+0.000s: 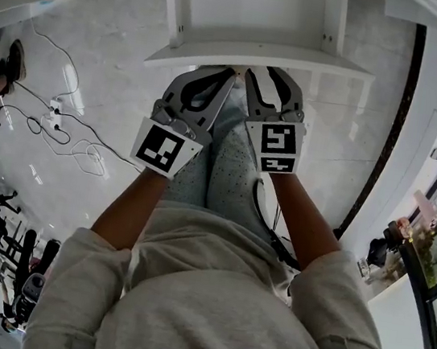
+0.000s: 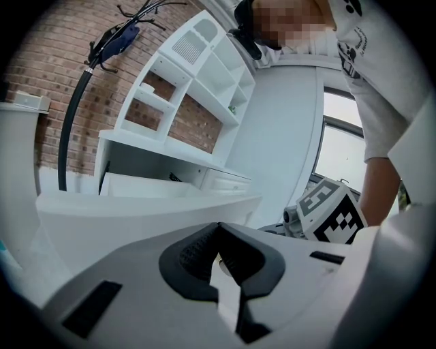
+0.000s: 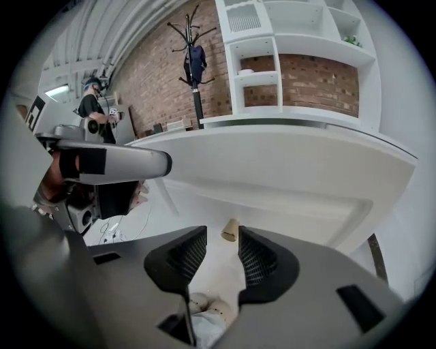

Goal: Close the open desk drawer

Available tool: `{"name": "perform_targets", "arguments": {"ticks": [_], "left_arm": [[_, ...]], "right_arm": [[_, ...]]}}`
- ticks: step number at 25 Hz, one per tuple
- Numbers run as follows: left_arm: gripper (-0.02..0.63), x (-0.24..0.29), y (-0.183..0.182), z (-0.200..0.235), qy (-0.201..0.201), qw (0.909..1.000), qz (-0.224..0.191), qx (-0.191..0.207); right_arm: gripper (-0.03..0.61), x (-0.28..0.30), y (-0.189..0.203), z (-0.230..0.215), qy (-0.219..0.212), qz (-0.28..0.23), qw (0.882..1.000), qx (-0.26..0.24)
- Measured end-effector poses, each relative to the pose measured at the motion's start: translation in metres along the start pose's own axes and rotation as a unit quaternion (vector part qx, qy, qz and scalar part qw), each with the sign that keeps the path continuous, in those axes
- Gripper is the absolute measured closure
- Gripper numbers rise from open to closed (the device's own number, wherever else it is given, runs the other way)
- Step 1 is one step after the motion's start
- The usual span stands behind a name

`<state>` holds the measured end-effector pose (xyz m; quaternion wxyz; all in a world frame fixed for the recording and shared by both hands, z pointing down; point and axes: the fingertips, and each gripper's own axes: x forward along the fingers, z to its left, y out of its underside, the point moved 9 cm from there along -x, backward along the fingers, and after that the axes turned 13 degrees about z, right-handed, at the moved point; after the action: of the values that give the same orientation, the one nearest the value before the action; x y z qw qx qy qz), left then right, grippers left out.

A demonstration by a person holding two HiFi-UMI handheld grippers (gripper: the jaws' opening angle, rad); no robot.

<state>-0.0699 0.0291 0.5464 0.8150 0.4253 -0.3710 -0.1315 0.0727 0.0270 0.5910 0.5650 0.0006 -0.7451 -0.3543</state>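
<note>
**Holding two grippers close to the open desk drawer**

The left gripper [image 2: 216, 230] has its jaws closed tip to tip, and it holds nothing. The right gripper [image 3: 216, 240] has its jaws apart and grips nothing. Through that gap you can see the pale floor [image 3: 212, 266] and a small tan thing [image 3: 230, 230] that I cannot name. Lower down are two round pale shapes [image 3: 204, 307], too blurry to name.

In the head view both grippers sit side by side above the person's legs [image 1: 232, 164] in light jeans. Their tips reach the front edge of the desk drawer [image 1: 261, 54], but I cannot tell if they touch it.

The drawer is pulled out toward the person. Its far end is cut off at the top of the head view. The part of its inside that shows is plain white. In the right gripper view the drawer is seen from below and fills the middle.

Behind it stand white shelves [image 3: 300, 41], a brick wall [image 3: 157, 85] and a coat stand [image 3: 195, 68].
</note>
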Motion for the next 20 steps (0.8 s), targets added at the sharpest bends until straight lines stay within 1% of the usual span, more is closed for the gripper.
{"name": "perform_targets", "arguments": {"ticks": [3, 6, 12, 15, 18, 20], "left_arm": [[0.595, 0.001, 0.002, 0.001, 0.000, 1.0000, 0.002, -0.002], [0.595, 0.002, 0.004, 0.004, -0.001, 1.0000, 0.003, -0.004], [0.595, 0.001, 0.007, 0.006, -0.004, 1.0000, 0.005, -0.007], [0.595, 0.001, 0.009, 0.008, -0.006, 0.9999, 0.008, -0.005], [0.595, 0.001, 0.010, 0.008, -0.007, 0.9999, 0.008, -0.004], [0.595, 0.001, 0.010, 0.008, -0.007, 0.9999, 0.008, -0.003]], "right_arm": [[0.422, 0.007, 0.000, 0.001, 0.004, 0.010, 1.000, 0.017], [0.414, 0.016, -0.002, 0.001, 0.008, 0.019, 0.999, 0.039], [0.414, 0.026, -0.004, -0.003, 0.028, 0.046, 0.994, 0.090], [0.414, 0.029, -0.005, -0.003, 0.035, 0.057, 0.993, 0.099], [0.425, 0.032, -0.008, -0.004, 0.042, 0.059, 0.991, 0.110], [0.466, 0.032, -0.010, -0.006, 0.047, 0.062, 0.990, 0.116]]}}
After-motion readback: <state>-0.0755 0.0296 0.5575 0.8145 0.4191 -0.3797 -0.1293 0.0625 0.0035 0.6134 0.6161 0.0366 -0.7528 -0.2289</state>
